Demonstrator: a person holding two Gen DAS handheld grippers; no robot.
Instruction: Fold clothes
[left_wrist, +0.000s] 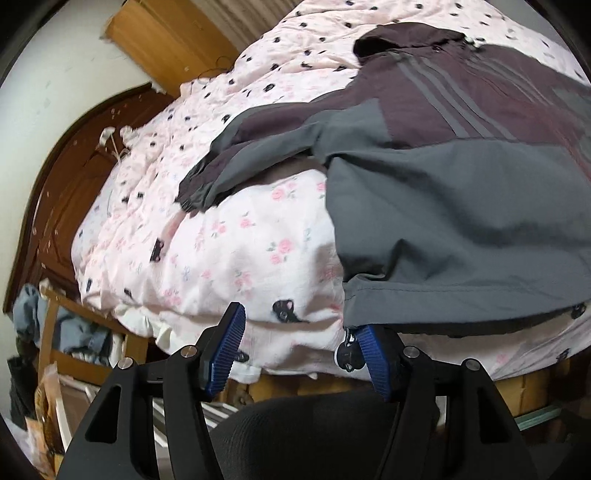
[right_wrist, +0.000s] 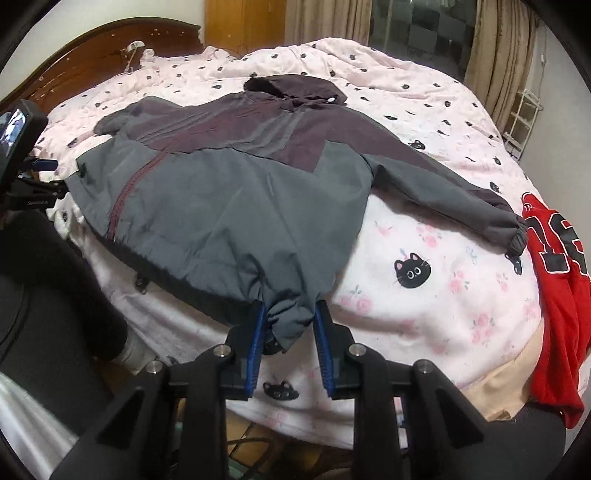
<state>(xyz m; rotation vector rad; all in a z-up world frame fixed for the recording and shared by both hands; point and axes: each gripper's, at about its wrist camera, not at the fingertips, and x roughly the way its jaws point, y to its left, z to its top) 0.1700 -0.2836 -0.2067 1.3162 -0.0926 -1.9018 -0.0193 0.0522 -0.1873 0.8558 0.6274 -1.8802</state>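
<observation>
A grey and maroon hooded jacket (right_wrist: 229, 184) lies spread face down on the pink bed, hood at the far end, one sleeve (right_wrist: 461, 199) stretched right. My right gripper (right_wrist: 290, 314) has its jaws on both sides of the jacket's bunched bottom hem corner, with a gap left between pads and cloth. My left gripper (left_wrist: 299, 325) is open at the bed's edge; its right pad (left_wrist: 369, 347) sits under the jacket's (left_wrist: 461, 206) other hem corner, beside the zipper pull (left_wrist: 347, 352). The left sleeve (left_wrist: 221, 166) lies across the quilt.
A red jersey (right_wrist: 554, 280) hangs over the bed's right edge. The pink cat-print quilt (right_wrist: 406, 266) covers the bed. A dark wooden headboard (right_wrist: 92, 55) is at the far left. Clutter and a wooden frame (left_wrist: 55, 332) stand beside the bed on the left.
</observation>
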